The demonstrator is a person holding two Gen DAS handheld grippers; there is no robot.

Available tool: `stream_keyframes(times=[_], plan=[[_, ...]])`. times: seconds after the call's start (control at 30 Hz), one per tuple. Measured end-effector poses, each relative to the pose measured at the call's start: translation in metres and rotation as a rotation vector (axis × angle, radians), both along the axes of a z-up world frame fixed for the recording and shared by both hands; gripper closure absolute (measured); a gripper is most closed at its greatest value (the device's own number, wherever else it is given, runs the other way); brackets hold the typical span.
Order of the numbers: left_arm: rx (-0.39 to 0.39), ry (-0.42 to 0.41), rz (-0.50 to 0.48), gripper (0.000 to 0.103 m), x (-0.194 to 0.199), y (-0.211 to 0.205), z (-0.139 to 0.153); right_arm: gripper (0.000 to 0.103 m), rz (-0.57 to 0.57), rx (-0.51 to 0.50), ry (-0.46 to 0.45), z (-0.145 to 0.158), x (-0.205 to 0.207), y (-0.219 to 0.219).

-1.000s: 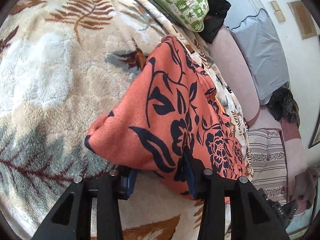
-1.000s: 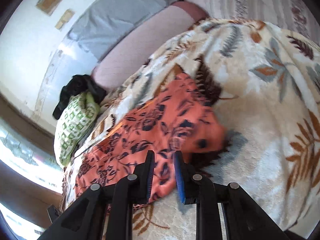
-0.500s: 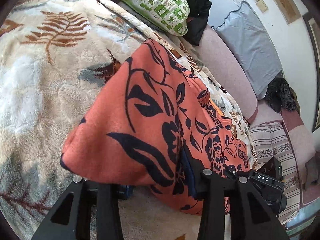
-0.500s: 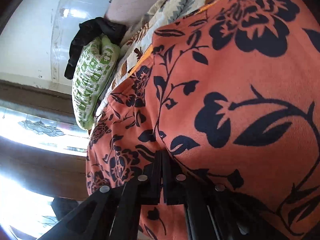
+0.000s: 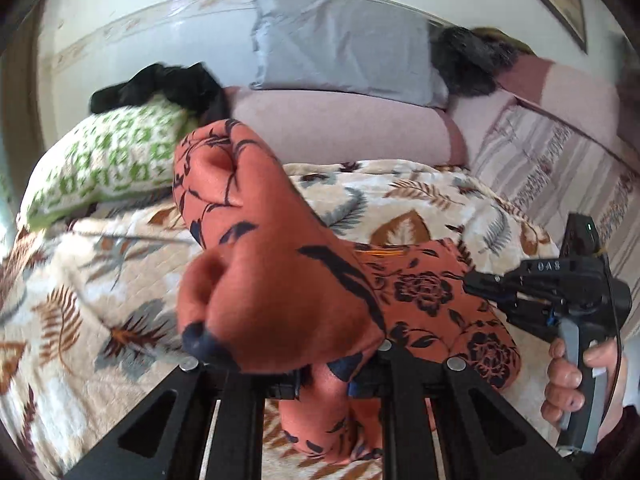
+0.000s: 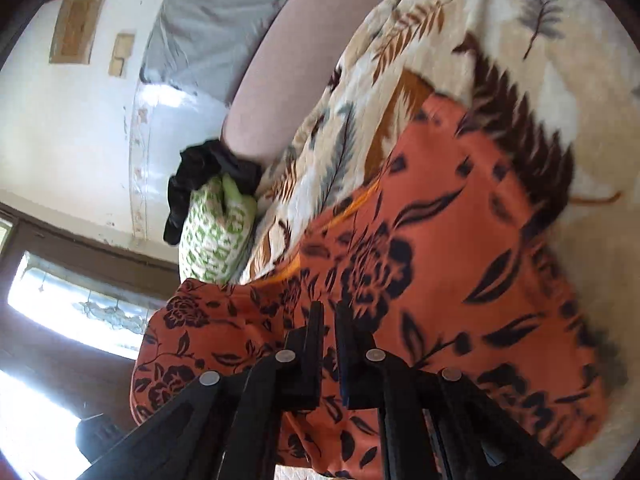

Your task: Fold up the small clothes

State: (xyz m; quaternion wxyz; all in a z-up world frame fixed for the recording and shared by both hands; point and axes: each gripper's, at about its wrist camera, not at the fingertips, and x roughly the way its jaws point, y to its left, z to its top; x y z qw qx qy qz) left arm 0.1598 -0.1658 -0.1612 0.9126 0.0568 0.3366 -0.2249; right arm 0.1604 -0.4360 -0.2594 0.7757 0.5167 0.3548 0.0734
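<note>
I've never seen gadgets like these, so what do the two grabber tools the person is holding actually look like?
Both are matte black. The left gripper and right gripper have angular open-frame fingers with silver screw heads and blue pads. Seen from the side, the right tool has a boxy body with small white lettering, a green light, a grey trigger handle and a thin cable.

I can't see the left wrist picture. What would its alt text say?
A bunched orange floral garment is pinched in the left claw and lifted over a leaf-patterned blanket. At right, a hand holds the right claw at the cloth's far side; pillows and a pink sofa lie behind.
</note>
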Motion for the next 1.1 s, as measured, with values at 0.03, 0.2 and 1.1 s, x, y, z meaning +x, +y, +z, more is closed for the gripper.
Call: stream_keyframes(times=[0.03, 0.2, 1.1], plan=[[0.028, -0.009, -0.046, 0.087, -0.004, -0.023, 0.001, 0.095, -0.027, 0.021, -0.01, 0.001, -0.005, -0.015], [0.089, 0.127, -0.274, 0.075, -0.02, -0.102, -0.021, 0.094, -0.089, 0.139, -0.042, 0.0, -0.02, -0.068], [0.051, 0.215, -0.259, 0.044, -0.018, -0.051, -0.063, 0.076, 0.021, -0.206, -0.031, 0.024, 0.006, -0.01]])
